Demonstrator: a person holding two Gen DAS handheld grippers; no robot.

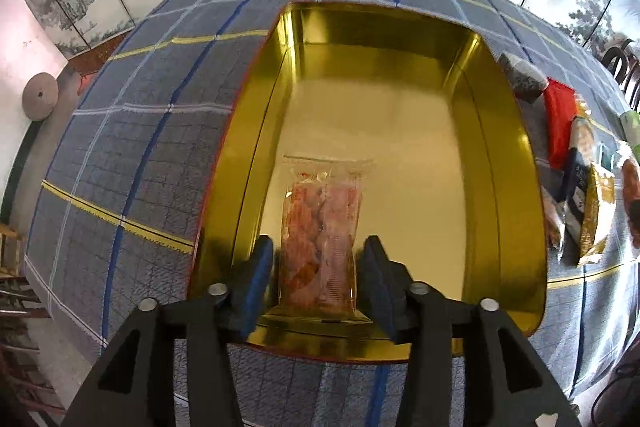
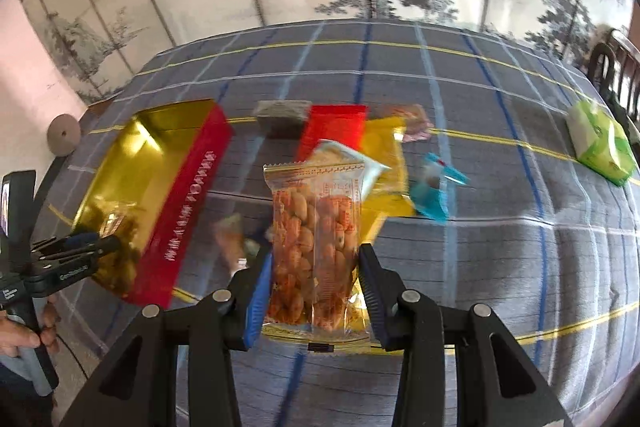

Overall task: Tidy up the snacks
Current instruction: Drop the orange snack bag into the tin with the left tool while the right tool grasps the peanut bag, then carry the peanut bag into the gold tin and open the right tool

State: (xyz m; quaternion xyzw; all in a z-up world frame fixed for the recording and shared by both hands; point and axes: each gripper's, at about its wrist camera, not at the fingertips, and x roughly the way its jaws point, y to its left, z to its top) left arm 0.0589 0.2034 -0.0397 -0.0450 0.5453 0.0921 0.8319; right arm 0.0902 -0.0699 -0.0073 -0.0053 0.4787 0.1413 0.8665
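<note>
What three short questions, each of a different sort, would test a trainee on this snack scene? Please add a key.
1. True or false: the gold tin is filled to its rim with packets.
2. What does the right gripper hold between its jaws?
A. a clear peanut packet
B. a green tissue pack
C. a flat red packet
3. Missing word: the pink snack packet lies in the tin between the open jaws of the ___ gripper.

Key:
1. False: only one packet lies in it.
2. A
3. left: the left gripper
</note>
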